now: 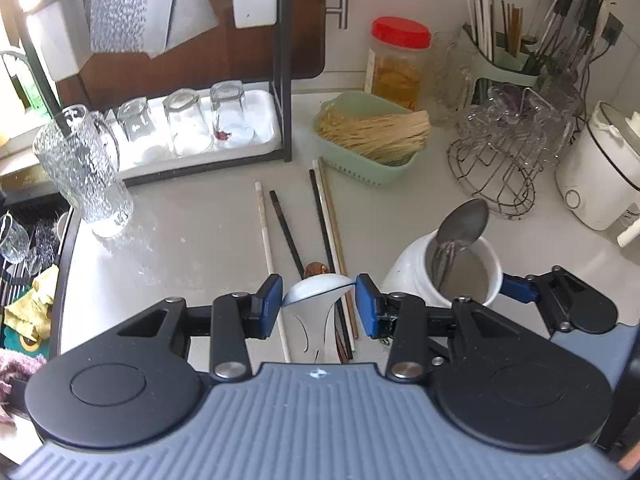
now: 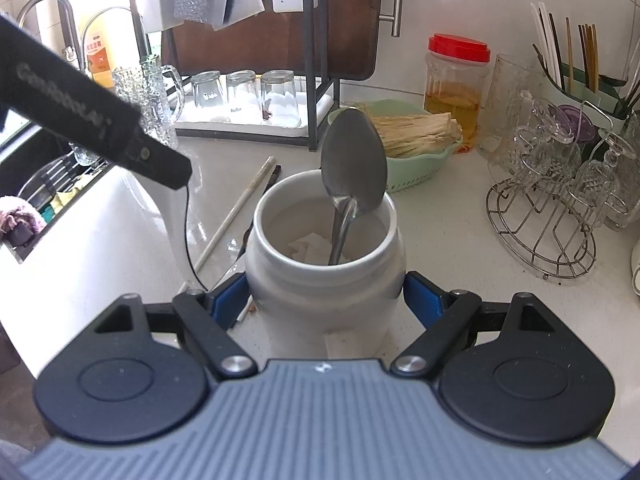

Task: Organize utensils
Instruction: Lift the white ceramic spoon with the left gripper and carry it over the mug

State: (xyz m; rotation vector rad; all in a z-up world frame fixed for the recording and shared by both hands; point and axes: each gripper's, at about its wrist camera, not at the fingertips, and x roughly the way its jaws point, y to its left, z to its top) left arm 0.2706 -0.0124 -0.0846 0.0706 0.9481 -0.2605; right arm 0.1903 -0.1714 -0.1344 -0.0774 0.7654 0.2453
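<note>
Two matching handheld grippers, black, grey and blue.

We see on the left gripper [image 1: 319, 304] a ribbed grey body, two round black discs, black linkage arms with silver screws, and blue pads [image 1: 270, 300]. The right gripper [image 2: 325, 304] looks the same. Faint grey lettering marks a black bar in the right wrist view.

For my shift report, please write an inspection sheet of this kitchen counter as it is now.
Surface: pale counter, some smears.
Job's things: metal spoon standing in white jar; white ceramic spoon; loose chopsticks on counter.
Clutter: green basket, red-lidded jar, glass pitcher.
Grippers: left hand-held gripper shut on ceramic spoon; right hand-held gripper shut on jar.
Cables: nothing seen.
Surroundings: sink, glass rack.
</note>
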